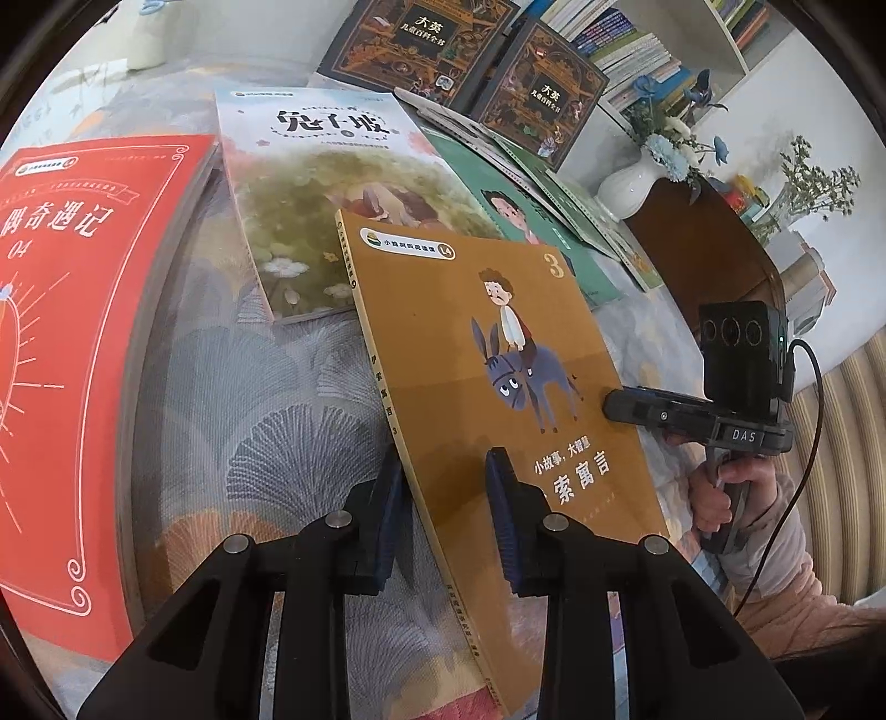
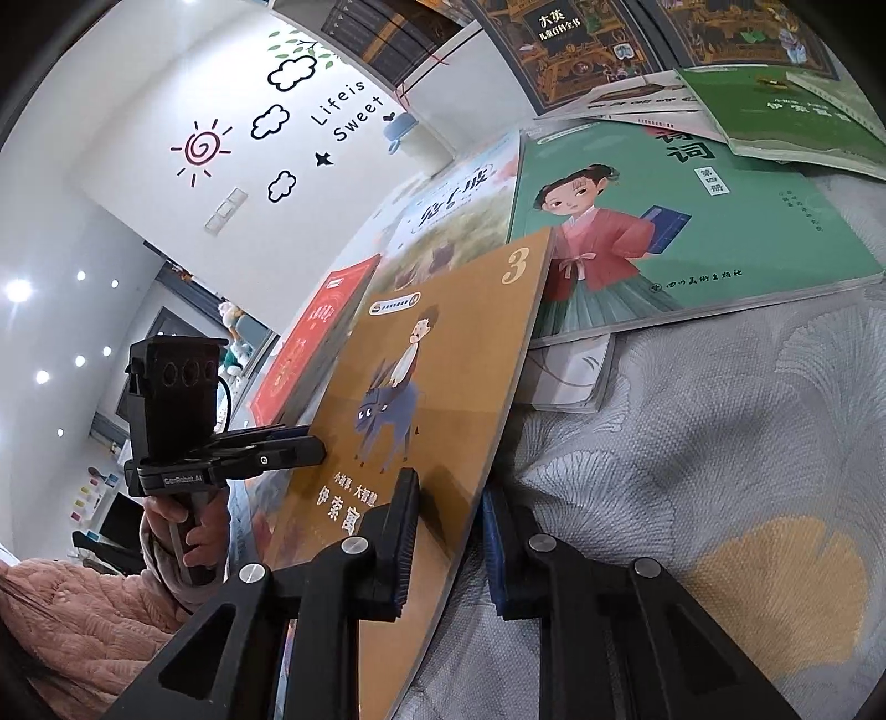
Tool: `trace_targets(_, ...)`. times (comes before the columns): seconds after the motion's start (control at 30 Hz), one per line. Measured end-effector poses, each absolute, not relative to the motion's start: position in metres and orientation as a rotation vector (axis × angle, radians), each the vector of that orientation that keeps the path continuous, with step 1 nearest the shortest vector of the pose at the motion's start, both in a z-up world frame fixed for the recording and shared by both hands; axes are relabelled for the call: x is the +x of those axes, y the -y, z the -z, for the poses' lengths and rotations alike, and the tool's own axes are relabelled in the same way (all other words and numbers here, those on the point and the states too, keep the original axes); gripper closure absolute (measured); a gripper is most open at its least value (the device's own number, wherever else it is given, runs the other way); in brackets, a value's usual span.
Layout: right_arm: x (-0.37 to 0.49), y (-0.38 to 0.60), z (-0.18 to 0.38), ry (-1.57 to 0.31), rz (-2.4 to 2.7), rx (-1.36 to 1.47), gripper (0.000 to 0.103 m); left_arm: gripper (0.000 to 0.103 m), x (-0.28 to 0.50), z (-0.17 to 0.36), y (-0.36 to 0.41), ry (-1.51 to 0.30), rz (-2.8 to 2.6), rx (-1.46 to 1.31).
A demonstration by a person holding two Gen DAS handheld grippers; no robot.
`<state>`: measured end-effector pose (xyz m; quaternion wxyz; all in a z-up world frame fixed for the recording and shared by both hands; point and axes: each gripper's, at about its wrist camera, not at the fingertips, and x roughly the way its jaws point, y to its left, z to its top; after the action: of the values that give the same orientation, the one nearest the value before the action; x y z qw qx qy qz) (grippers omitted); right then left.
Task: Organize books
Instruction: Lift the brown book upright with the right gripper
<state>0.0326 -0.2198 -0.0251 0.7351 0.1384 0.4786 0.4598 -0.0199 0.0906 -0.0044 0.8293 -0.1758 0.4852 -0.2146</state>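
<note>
Item: brown book (image 1: 487,354), donkey-rider cover, tilted up off the patterned surface (image 1: 266,399), its far corner overlapping the pale meadow book (image 1: 310,188).

Grip: my left tool (image 1: 443,520) is clenched on the spine edge near the bottom; my right tool (image 2: 448,531) is clenched on the opposite long edge. The pads sit close to the margins, so I judge a level, joint lift is needed; uneven pull would bend the cover.

Nearby: red book (image 1: 83,310) to the left; green book (image 2: 692,221) beyond; two dark boxed volumes (image 1: 470,61) standing at the back.

Containers: white shelf (image 1: 720,33), packed with books; white vase (image 1: 631,188), holding blue flowers.
</note>
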Motion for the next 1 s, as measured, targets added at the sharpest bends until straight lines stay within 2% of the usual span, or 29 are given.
trace_targets(1.0,0.031,0.2145,0.0225,-1.033,-0.986,0.293,0.083,0.074,-0.0261,0.0053,-0.0872,-0.975,0.404,-0.369)
